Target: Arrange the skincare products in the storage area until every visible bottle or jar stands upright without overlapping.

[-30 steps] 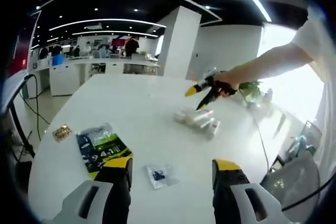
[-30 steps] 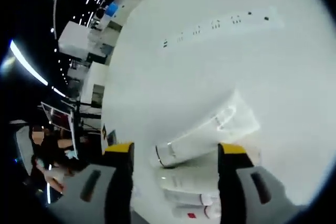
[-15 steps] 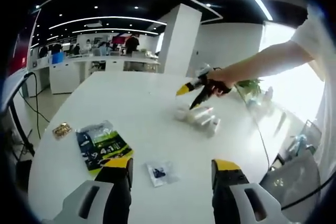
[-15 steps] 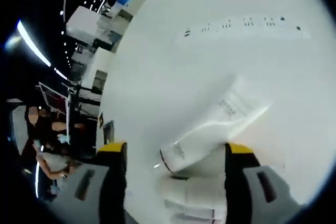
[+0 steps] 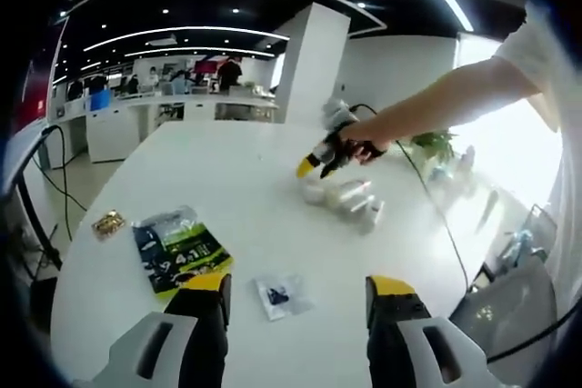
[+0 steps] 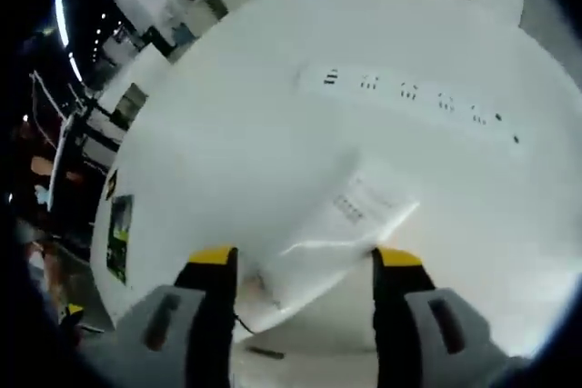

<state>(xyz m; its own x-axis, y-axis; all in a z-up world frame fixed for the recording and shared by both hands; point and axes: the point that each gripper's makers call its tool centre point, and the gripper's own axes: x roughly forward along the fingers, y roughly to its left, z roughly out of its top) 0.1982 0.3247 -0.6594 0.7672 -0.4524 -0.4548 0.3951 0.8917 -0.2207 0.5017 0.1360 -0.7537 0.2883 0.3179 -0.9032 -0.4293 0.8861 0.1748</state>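
Several white skincare tubes (image 5: 350,202) lie flat in a cluster on the white table (image 5: 227,179), right of middle in the left gripper view. A person's hand holds my right gripper (image 5: 314,163) low over the cluster's left end. In the right gripper view one white tube (image 6: 355,215) with grey print lies flat and slanted between the jaws of my right gripper (image 6: 305,256), which stands open around it. More white tubes (image 6: 309,315) blur together below it. My left gripper (image 5: 296,293) is open near the table's front, holding nothing.
A dark green sachet (image 5: 177,252), a small clear packet (image 5: 277,295) and a small gold packet (image 5: 107,224) lie front left. A cable (image 5: 436,215) runs along the right side. A row of small dark marks (image 6: 409,97) crosses the table beyond the tube.
My right gripper has dropped and moved left onto the cluster's end, and its view has rolled and closed in on the slanted tube. My left gripper has stayed put.
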